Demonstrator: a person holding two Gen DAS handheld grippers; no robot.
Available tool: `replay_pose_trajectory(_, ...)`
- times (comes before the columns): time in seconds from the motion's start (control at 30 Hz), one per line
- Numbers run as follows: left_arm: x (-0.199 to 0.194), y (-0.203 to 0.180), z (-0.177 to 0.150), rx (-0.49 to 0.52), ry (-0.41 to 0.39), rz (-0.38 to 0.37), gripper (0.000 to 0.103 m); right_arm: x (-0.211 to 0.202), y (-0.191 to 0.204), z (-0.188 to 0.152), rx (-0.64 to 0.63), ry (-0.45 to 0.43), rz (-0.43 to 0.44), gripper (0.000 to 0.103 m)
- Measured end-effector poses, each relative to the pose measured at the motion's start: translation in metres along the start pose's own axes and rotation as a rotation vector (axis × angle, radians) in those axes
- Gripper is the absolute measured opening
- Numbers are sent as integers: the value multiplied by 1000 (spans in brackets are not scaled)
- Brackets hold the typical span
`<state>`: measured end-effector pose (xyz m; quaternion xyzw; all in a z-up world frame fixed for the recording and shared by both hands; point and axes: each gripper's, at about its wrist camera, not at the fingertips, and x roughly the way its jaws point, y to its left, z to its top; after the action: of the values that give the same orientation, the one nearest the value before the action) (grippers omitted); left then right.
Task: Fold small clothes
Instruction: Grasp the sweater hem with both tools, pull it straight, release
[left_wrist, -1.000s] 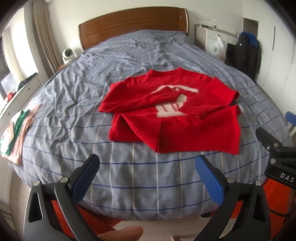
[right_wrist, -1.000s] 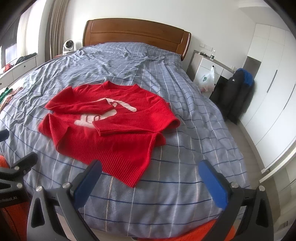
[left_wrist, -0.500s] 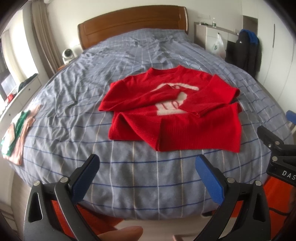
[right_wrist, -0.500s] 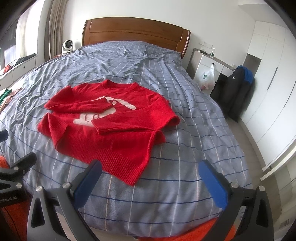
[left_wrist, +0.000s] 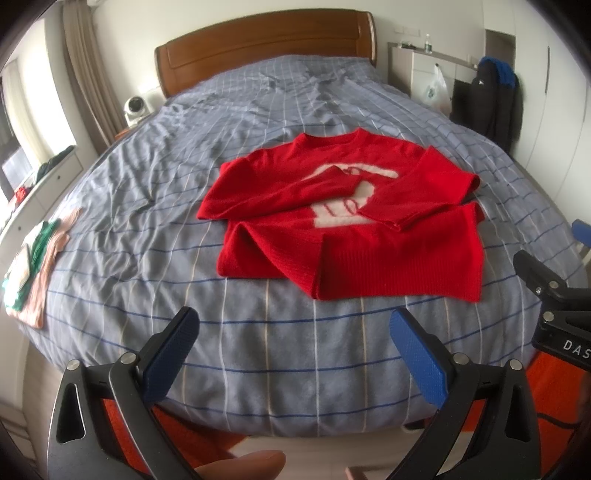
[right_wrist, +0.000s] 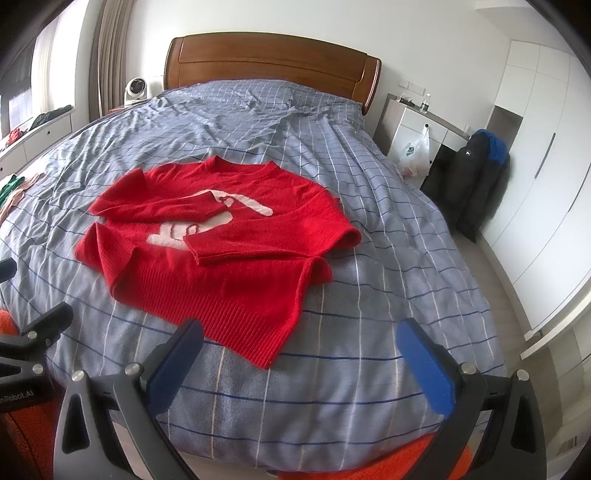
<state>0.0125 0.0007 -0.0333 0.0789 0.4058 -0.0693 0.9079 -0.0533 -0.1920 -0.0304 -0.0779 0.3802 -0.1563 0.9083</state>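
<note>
- Most of both views is filled by a bed (left_wrist: 155, 206) covered with a grey-blue checked quilt, with a wooden headboard (left_wrist: 258, 48) at the far end.
- A red sweater (left_wrist: 369, 258) is laid flat on the quilt, nearer the foot of the bed, with the neckline turned toward the headboard.
- Both sleeves are folded inward across the chest, so that a white motif (left_wrist: 343, 210) is partly covered.
- The ribbed hem is spread toward the cameras; one lower corner is seen doubled over, and small ridges are left in the knit.
- A small pile of pink and green clothes (left_wrist: 33, 266) is seen at the left edge of the bed, well apart from the sweater.
- The left tool (left_wrist: 295, 350) is held above the foot of the bed, short of the hem, with its blue pads spread wide and nothing between them.
- The right tool (right_wrist: 301, 363) is held likewise, wide apart and empty, near the hem's corner but clear of it.
</note>
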Motion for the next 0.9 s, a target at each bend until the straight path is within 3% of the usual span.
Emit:
replay_pose_trajectory(0.23,5,13,-1,-10,7,-3,103,0,-3,0,-3,-12,6,103)
replay_pose_trajectory(0.37,28,63,-6,-144,57,-31,102,9,-34,-5,59,-50,-5,103)
replay_pose_trajectory(0.43,47,87,-12,-224,103,-76,102,25,-59,-17,129,-37,32,103)
replay_pose_trajectory(0.47,53,91,-13,-243,116,-98,102,33,-65,-21,154,-25,64,103)
replay_pose_trajectory(0.57,82,89,-11,-272,163,-209,102,69,-74,-43,267,63,274,103)
replay_pose_trajectory(0.63,97,73,-2,-236,179,-228,102,94,-72,-54,361,106,425,102)
replay_pose_trajectory(0.7,111,49,9,-156,171,-205,101,111,-67,-56,410,117,504,96)
replay_pose_trajectory(0.73,118,37,14,-106,153,-166,92,123,-60,-53,431,126,562,95)
replay_pose_trajectory(0.77,122,31,18,-82,144,-142,61,131,-55,-51,438,137,596,91)
replay_pose_trajectory(0.8,129,25,19,-51,155,-116,38,140,-47,-47,426,149,620,83)
replay_pose_trajectory(0.83,130,26,19,-57,171,-130,7,144,-41,-44,405,154,623,74)
replay_pose_trajectory(0.87,127,32,18,-88,178,-164,7,146,-37,-40,383,159,611,46)
replay_pose_trajectory(0.9,116,41,14,-115,162,-201,7,145,-37,-38,376,166,603,8)
